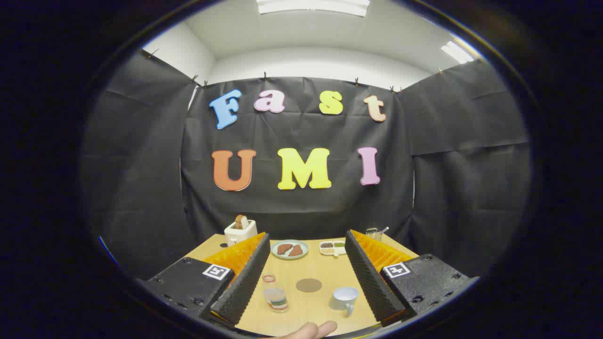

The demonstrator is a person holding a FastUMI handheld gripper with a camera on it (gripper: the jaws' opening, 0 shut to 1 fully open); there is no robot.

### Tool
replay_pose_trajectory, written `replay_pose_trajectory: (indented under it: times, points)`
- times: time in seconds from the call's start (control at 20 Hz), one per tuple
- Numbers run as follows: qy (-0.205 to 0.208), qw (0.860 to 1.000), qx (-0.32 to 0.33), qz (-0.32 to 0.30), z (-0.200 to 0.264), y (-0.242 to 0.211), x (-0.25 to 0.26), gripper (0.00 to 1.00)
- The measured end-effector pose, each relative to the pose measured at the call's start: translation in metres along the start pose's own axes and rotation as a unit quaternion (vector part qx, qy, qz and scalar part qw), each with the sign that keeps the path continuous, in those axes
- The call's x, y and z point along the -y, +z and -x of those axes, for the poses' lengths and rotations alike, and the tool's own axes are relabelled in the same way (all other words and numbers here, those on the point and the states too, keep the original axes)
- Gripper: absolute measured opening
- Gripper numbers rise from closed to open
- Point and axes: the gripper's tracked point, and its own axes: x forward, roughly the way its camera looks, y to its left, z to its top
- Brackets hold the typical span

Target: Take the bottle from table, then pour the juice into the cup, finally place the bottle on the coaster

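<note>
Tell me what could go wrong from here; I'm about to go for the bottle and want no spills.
1. The bottle stands close to one finger of the open gripper, so closing in may knock it over.
2. The cup sits near the other finger and the handle points toward the camera; a wide swing could bump it.
3. The coaster lies between them, so the final placement leaves little margin beside the cup.

My gripper (pixel 308 278) shows two wedge-shaped fingers (pixel 247 282) with ribbed, sawtooth inner faces, standing wide apart. Each finger is mounted on a blocky black housing (pixel 188 282) with small screws and a square white fiducial tag (pixel 216 271) on top
</note>
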Motion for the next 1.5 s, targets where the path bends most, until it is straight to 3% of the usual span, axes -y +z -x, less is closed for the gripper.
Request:
replay_pose_trajectory:
  times: [0.9,1.5]
  points:
    - [0.018,1.000,0.009,-0.001,0.004,-0.001,-0.013,1.00]
    - [0.022,1.000,-0.002,0.000,-0.020,-0.057,-0.027,1.00]
